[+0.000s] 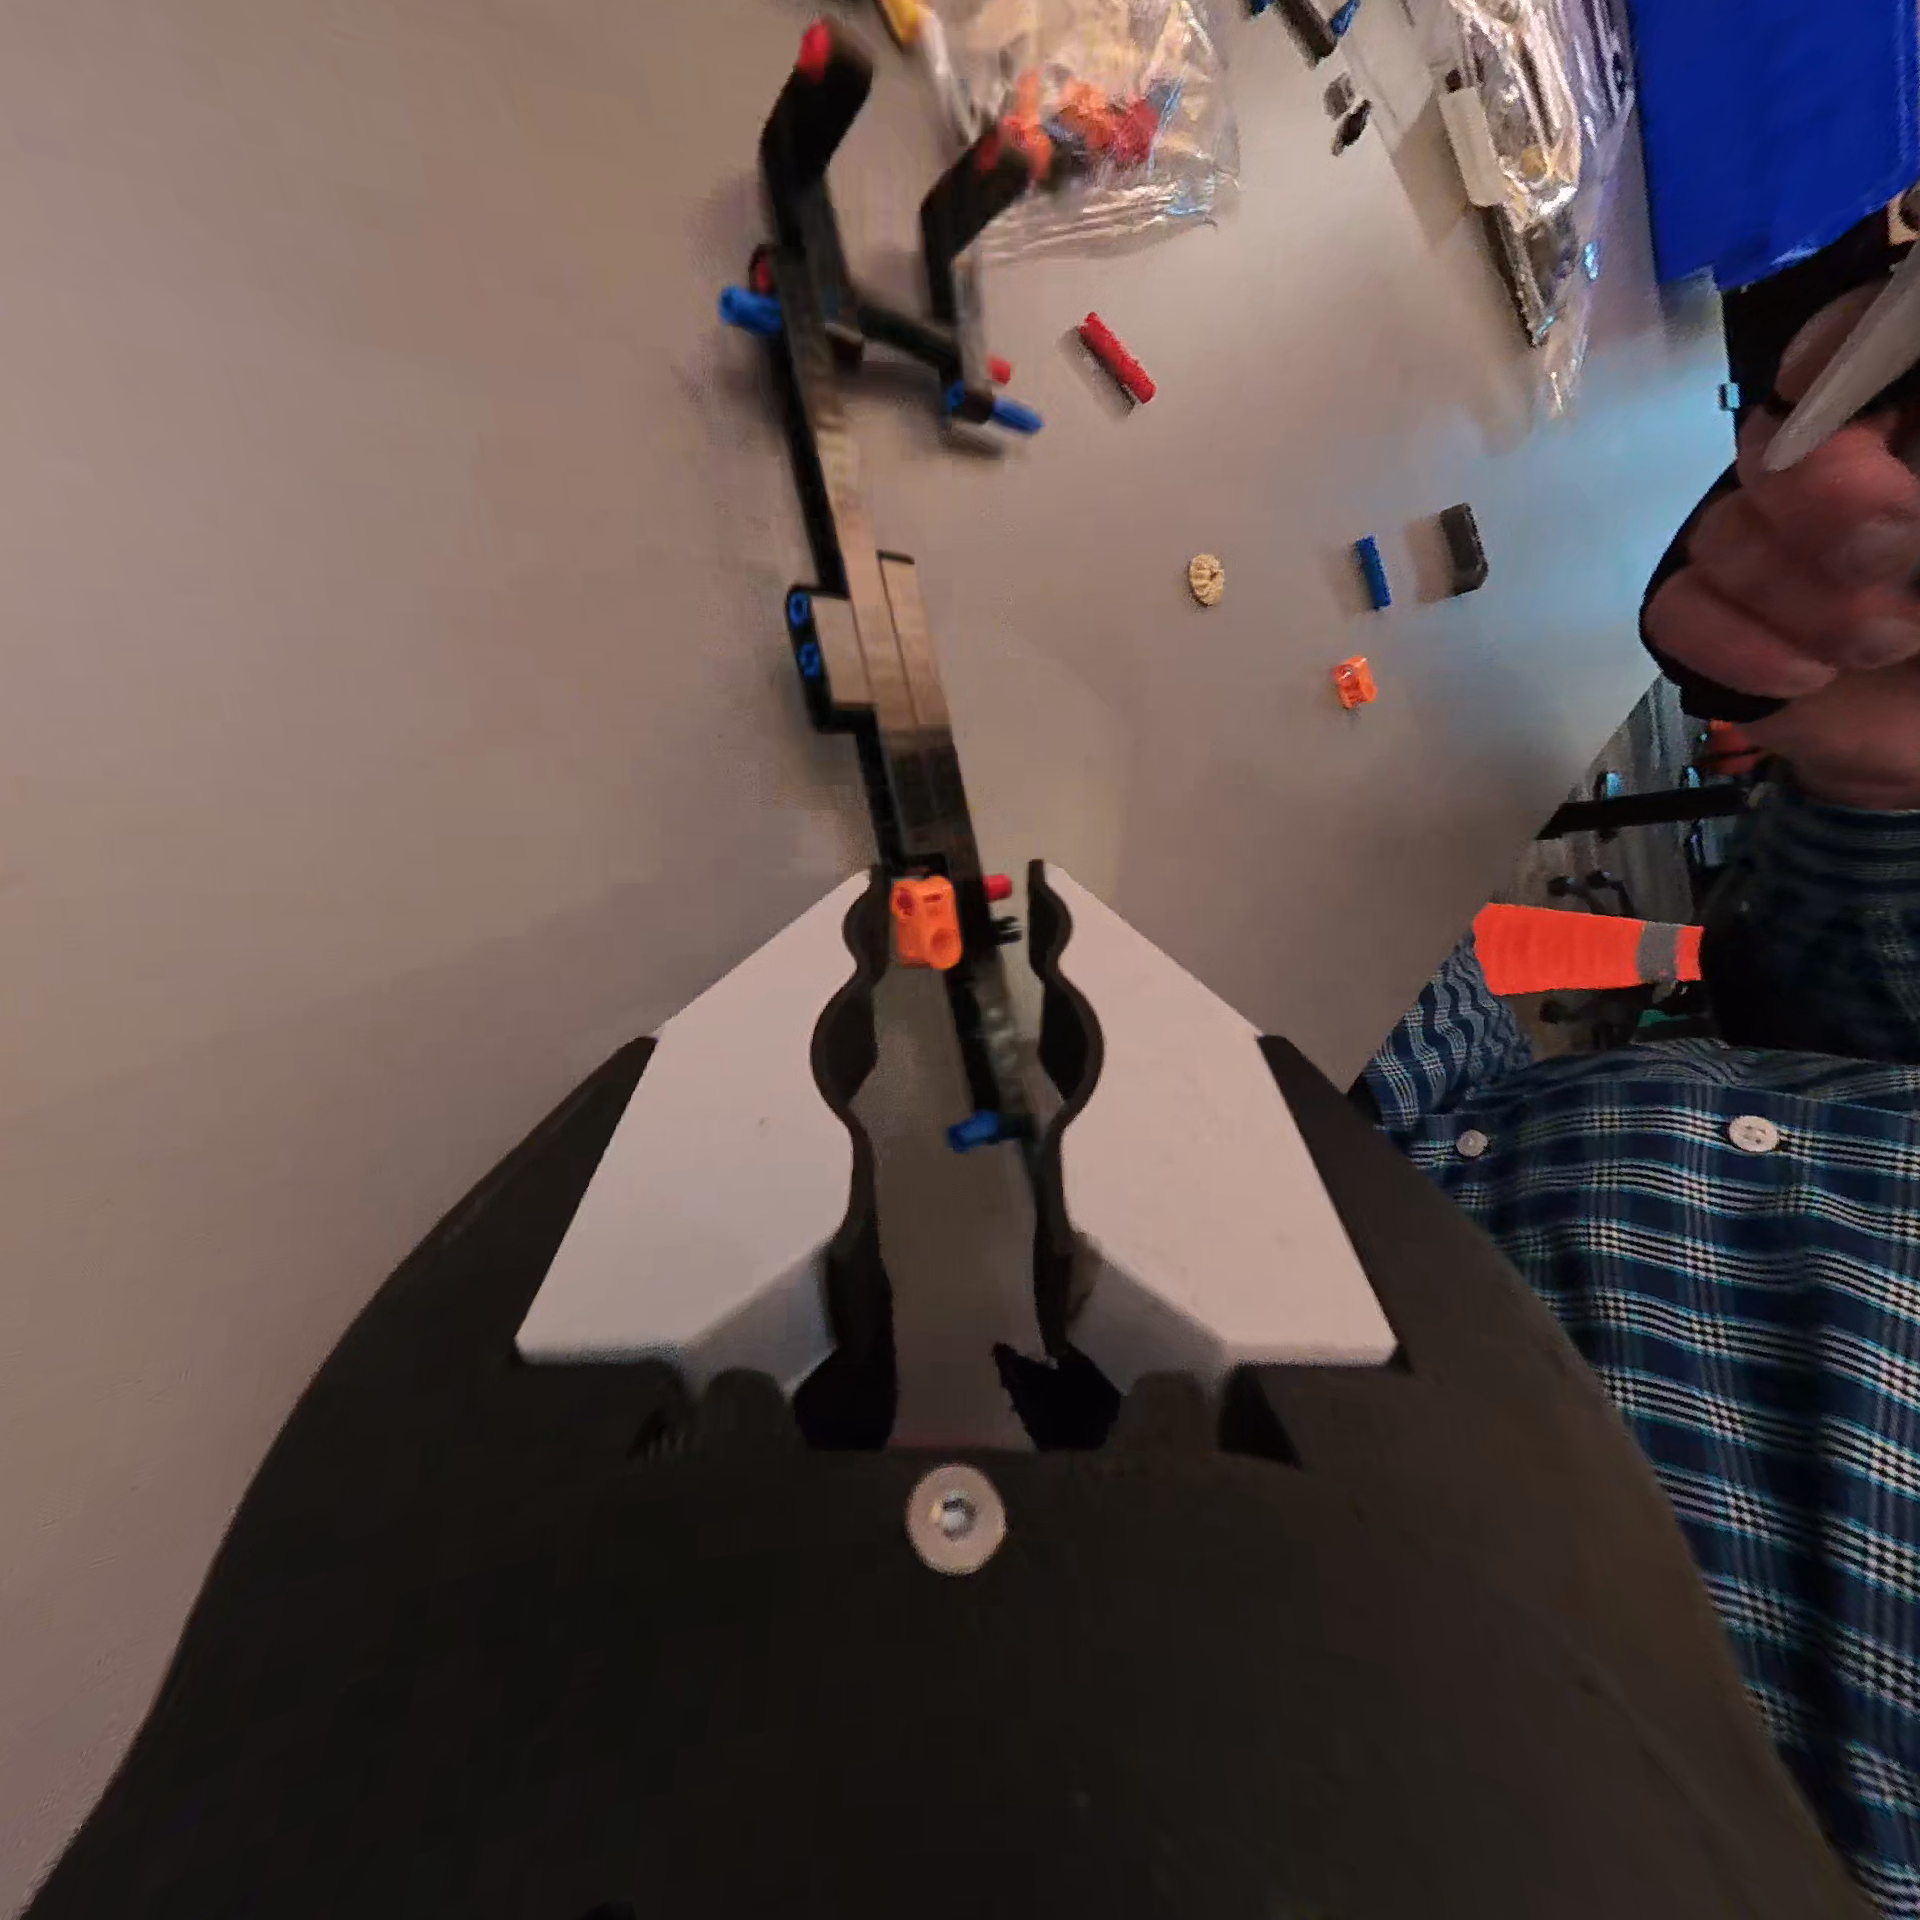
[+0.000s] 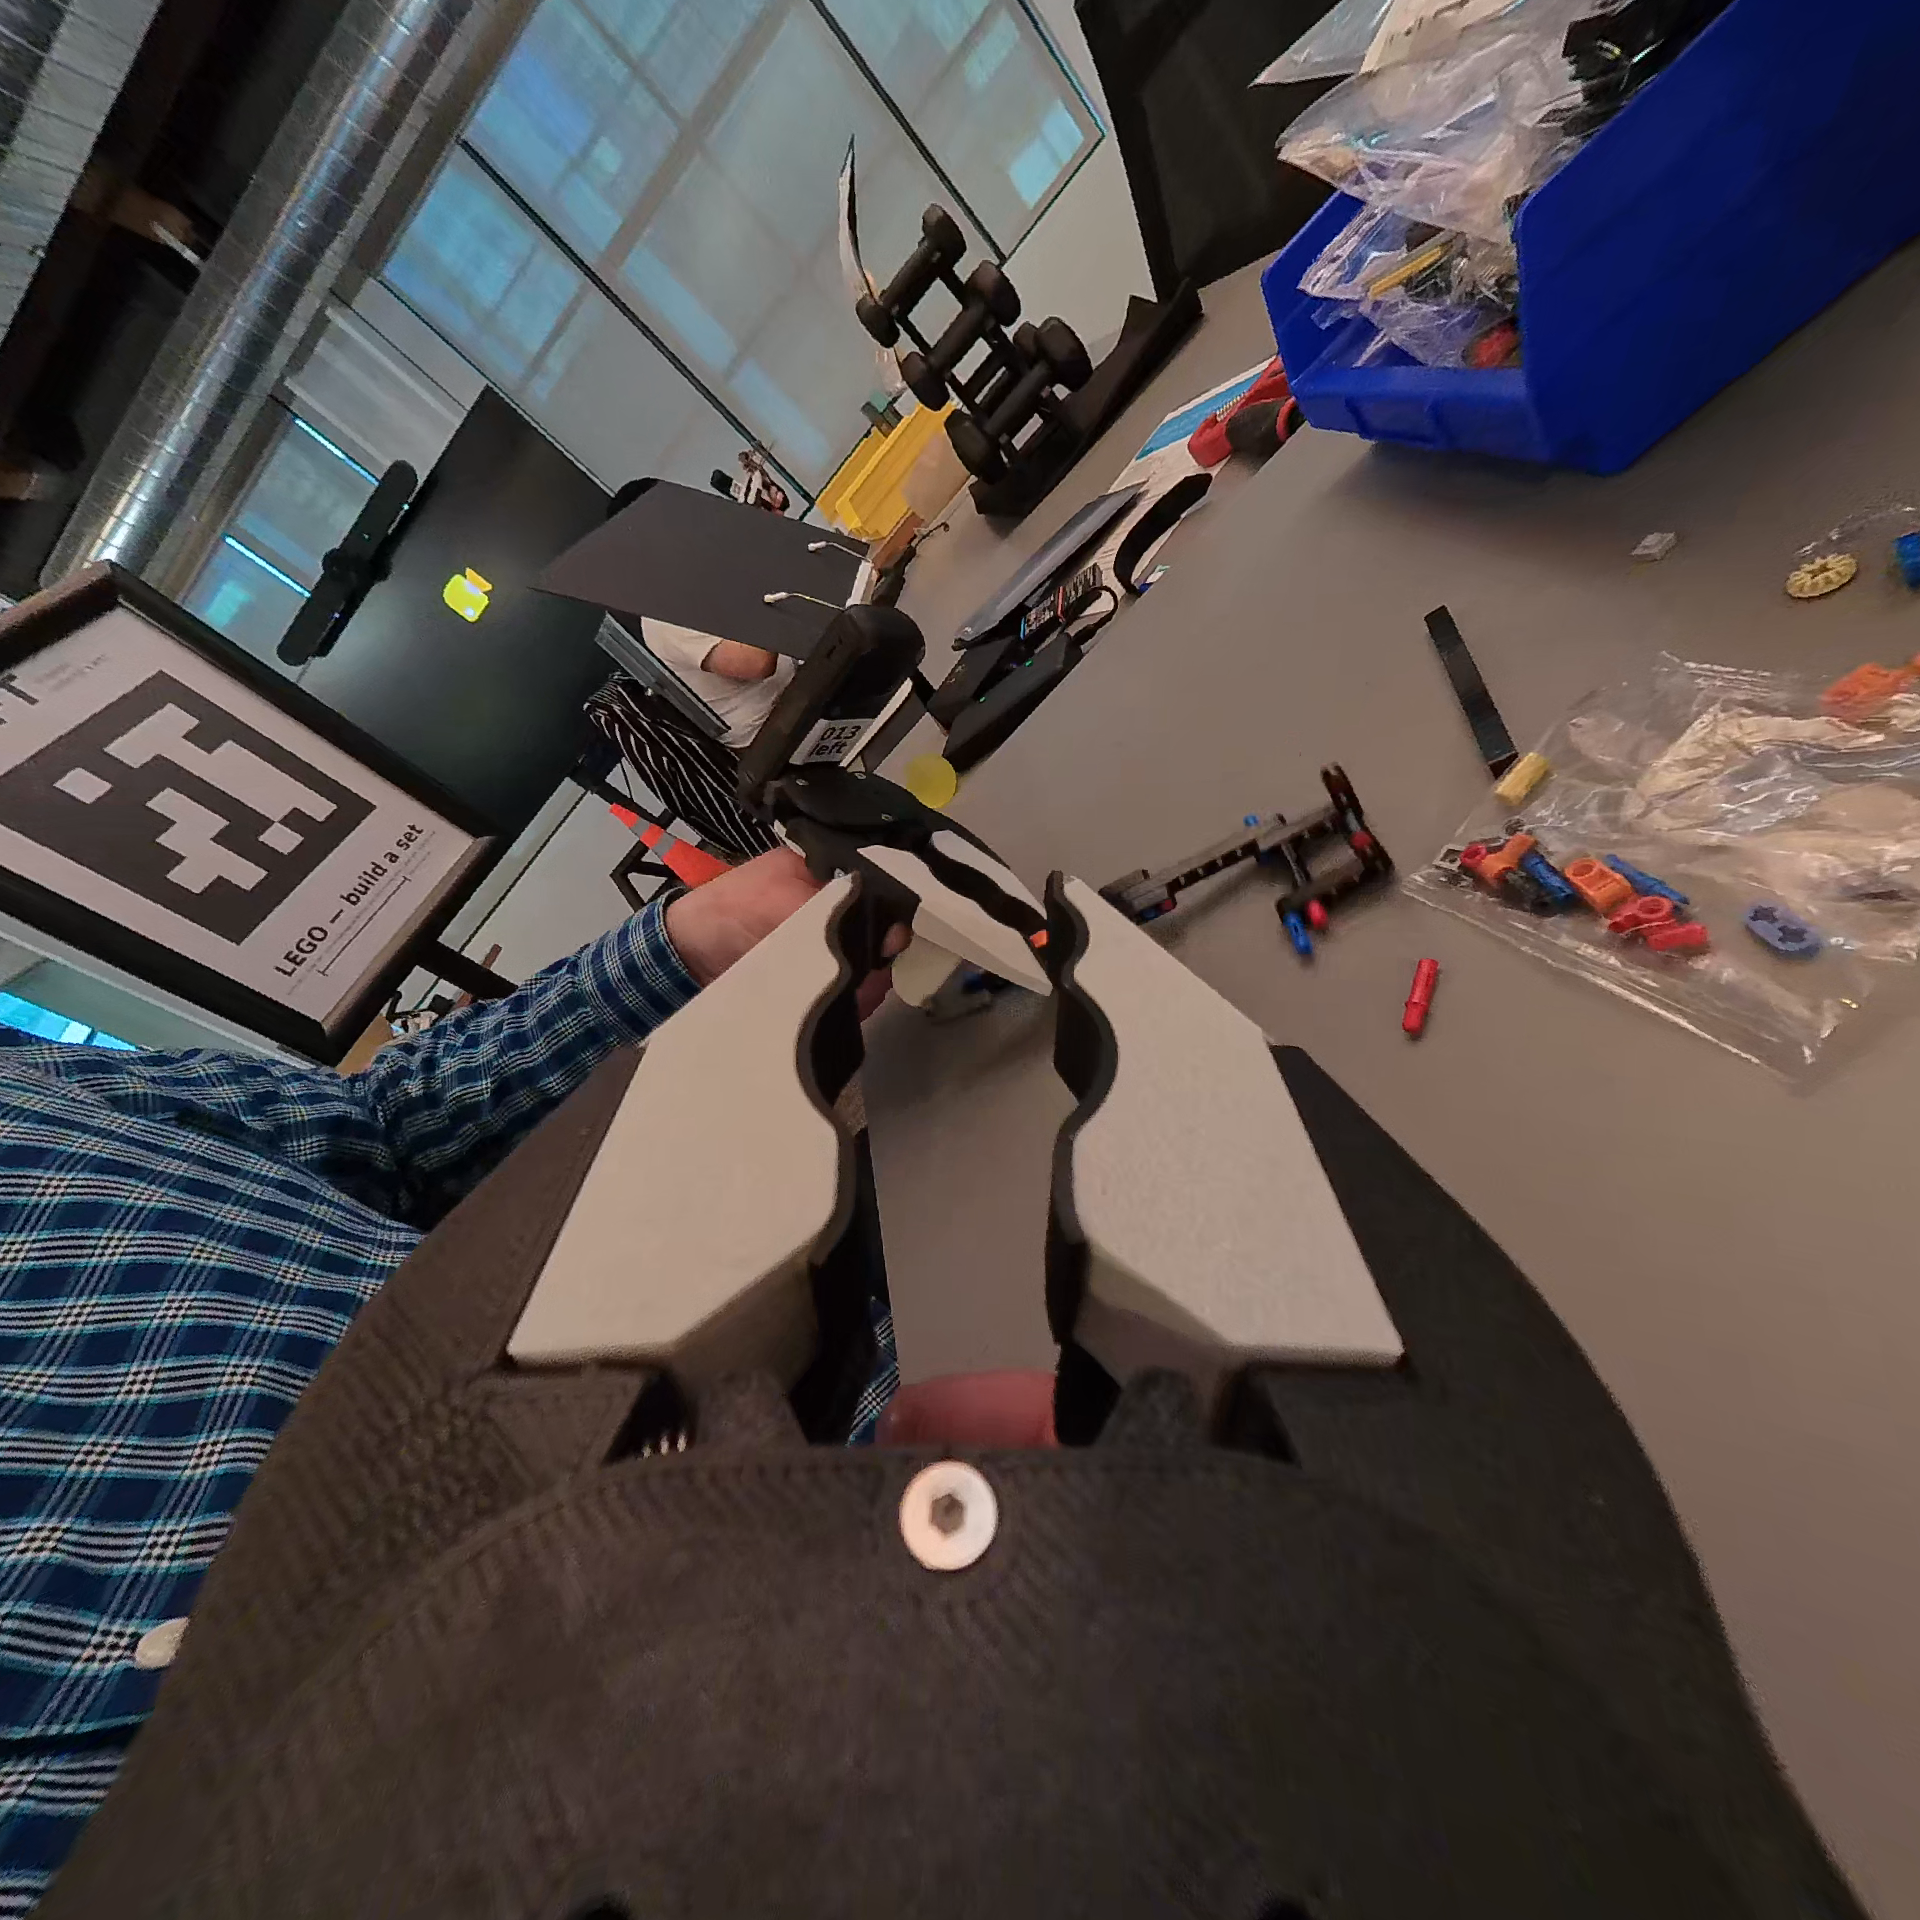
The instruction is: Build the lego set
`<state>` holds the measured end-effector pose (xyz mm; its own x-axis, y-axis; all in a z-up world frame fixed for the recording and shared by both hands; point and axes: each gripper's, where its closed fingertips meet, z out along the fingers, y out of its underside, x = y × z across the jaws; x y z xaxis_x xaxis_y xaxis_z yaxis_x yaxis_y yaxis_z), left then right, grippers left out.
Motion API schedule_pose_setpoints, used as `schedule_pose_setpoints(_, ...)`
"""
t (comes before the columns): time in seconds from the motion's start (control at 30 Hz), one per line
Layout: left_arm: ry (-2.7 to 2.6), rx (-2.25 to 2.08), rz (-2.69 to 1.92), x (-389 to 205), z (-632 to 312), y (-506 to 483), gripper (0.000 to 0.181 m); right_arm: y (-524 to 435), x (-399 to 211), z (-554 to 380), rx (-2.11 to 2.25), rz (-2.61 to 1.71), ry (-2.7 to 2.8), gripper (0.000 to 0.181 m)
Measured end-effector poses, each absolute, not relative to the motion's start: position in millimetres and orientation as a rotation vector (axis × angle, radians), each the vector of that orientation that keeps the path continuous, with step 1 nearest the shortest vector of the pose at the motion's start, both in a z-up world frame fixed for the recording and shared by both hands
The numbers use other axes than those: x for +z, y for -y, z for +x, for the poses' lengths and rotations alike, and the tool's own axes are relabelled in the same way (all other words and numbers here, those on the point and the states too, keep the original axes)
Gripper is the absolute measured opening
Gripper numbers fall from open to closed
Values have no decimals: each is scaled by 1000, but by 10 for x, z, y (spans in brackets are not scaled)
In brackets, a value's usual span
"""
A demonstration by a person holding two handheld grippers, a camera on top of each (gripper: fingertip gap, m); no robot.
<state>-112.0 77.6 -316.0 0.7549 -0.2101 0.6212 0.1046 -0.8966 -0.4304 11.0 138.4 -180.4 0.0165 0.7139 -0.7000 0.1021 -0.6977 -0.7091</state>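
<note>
Left wrist view: the left claw (image 1: pixel 951 914) stands narrowly parted around the near end of the long black lego frame (image 1: pixel 883 644), which lies on the grey counter (image 1: pixel 364 623) and runs away from the claw toward the top of the picture. The frame's near end passes between the two fingers, closer to the right one; whether the pads actually press on it cannot be told. An orange connector (image 1: pixel 924 922) sits on the frame right at the fingertips, with a blue pin (image 1: pixel 977 1130) sticking out lower down between the fingers. The far end of the frame forks into two black arms tipped in red. Loose on the counter to the right lie a red pin (image 1: pixel 1116 356), a tan gear (image 1: pixel 1205 579), a small blue piece (image 1: pixel 1372 571), and a dark block (image 1: pixel 1463 548). A clear bag of parts (image 1: pixel 1101 125) is blurred at the top edge.

Right wrist view: the right claw (image 2: pixel 954 904) is held in the air, parted and holding nothing, well short of the frame (image 2: pixel 1262 847) on the counter beyond. The other claw partly hides the frame's near end. A bag of coloured pieces (image 2: pixel 1662 862) lies to the right, and a blue bin (image 2: pixel 1621 343) is cut off by the top right corner.
</note>
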Motion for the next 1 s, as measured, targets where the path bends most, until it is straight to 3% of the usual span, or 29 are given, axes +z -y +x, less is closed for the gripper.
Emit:
schedule_pose_setpoints(0.17,-44,-994,-2452,-3059,-1243,-791,42,-1419,-1810,138,1718,-1833,824,32)
schedule_pose_setpoints(0.4,-69,-1009,-2235,-2571,-1551,-861,41,-1522,-1753,223,1671,-1797,816,35)
schedule_pose_setpoints(0.47,-145,-1024,-2033,-2185,-1535,-906,35,-1566,-1701,267,1634,-1768,827,37)
schedule_pose_setpoints(0.57,-290,-996,-1479,-1097,-1452,-796,0,-1577,-1507,324,1565,-1663,891,40)
schedule_pose_setpoints(0.67,-379,-1060,-1233,-337,-1245,-693,3,-1421,-1163,234,1529,-1521,1014,36)
schedule_pose_setpoints(0.73,-419,-1098,-1172,-53,-1097,-727,23,-1312,-987,124,1468,-1446,1119,35)
schedule_pose_setpoints(0.8,-459,-1086,-1163,133,-947,-821,68,-1302,-830,81,1393,-1382,1175,31)
schedule_pose_setpoints(0.87,-474,-1048,-1200,273,-808,-978,98,-1349,-697,126,1336,-1332,1217,25)
schedule_pose_setpoints(1.0,-581,-936,-1240,430,-466,-1290,154,-1766,-637,381,1030,-1360,1270,41)
